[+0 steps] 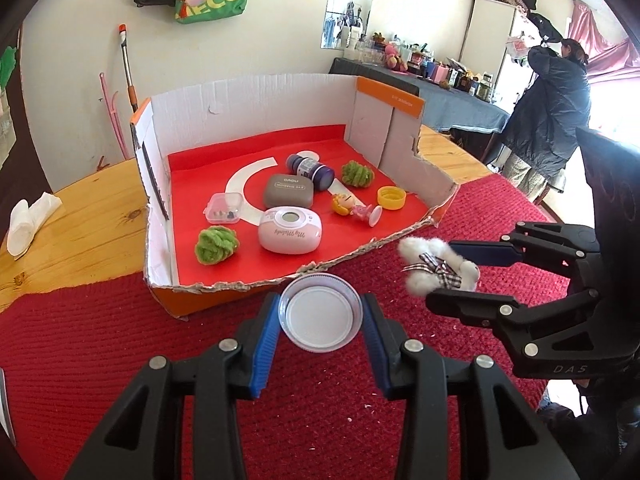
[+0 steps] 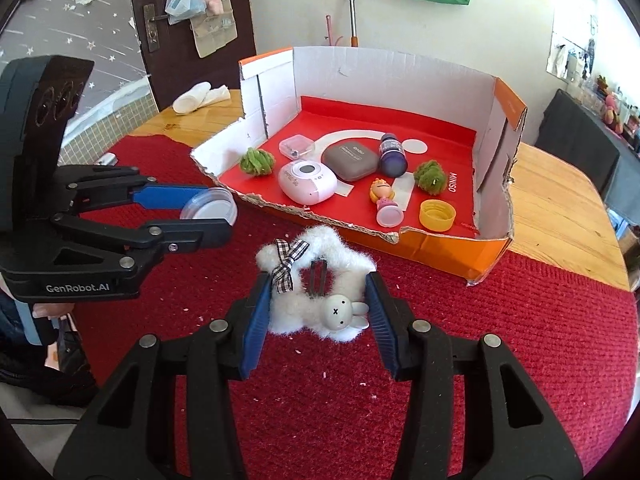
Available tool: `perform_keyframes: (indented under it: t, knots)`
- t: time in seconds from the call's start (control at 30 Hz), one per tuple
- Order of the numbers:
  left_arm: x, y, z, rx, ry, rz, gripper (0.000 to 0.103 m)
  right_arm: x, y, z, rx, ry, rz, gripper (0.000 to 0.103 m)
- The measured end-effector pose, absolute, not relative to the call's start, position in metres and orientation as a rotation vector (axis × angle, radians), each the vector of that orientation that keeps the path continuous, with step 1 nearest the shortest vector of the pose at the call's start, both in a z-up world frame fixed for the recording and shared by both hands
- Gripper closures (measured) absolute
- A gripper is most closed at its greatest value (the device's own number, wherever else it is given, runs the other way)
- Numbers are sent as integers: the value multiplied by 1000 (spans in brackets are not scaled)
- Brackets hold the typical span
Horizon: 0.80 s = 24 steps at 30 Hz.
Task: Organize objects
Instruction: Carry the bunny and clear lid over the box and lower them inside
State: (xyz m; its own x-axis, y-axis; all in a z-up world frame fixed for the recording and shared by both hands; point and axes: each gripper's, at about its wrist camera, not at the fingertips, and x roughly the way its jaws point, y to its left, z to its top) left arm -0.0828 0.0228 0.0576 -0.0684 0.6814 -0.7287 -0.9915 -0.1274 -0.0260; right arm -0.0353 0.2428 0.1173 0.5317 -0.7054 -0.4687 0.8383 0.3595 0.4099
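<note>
In the left wrist view, a clear plastic lid [image 1: 320,312] is being held between the blue pads of the left gripper [image 1: 320,330], just in front of the torn front edge of the cardboard box [image 1: 256,96], above the red knitted cloth [image 1: 80,340]. The lid is being pinched only at two points of its round, smooth rim, so it is judged likely to be squeezed out or tipped if the grip is being loosened or the gripper is being tilted on the way in. The box floor is already being occupied by a pink case [image 1: 290,230], a grey case [image 1: 289,192], a dark bottle [image 1: 310,170], a yellow cap [image 1: 391,197], a small figurine [image 1: 354,207], a small clear box [image 1: 224,208] and two green pompoms [image 1: 216,242]; a lid set down carelessly could be knocking these about. The right gripper [image 1: 448,276] is being seen at the right, closed on a white plush hair clip [image 1: 436,268].

In the right wrist view, the white plush hair clip [image 2: 316,280] is being held between the pads of the right gripper [image 2: 318,308], well short of the cardboard box [image 2: 400,68]. Only soft fluff appears to be compressed, so slipping or rotating is a risk. The ragged front edge could be snagging the fluff or the checked bow [image 2: 289,260] if it is being passed over too low. The left gripper [image 2: 216,216], holding the clear plastic lid [image 2: 210,208], is being kept near; a collision is possible if both are being moved toward the box together.
</note>
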Motion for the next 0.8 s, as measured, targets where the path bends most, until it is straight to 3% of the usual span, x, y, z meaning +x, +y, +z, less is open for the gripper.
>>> perform_keyframes:
  t: [0.27,0.5,0.8]
  knots:
    - [-90,47,100,-635,590,1598,61,-65,230,169,612,183,-1066,58]
    - [-116,112,110,-645,708,1639,61,-81,150,210,677,293,-1121,58]
    - [-146,174,87,-777,795,1654,61,-73,58,199,820,470,-1127,58]
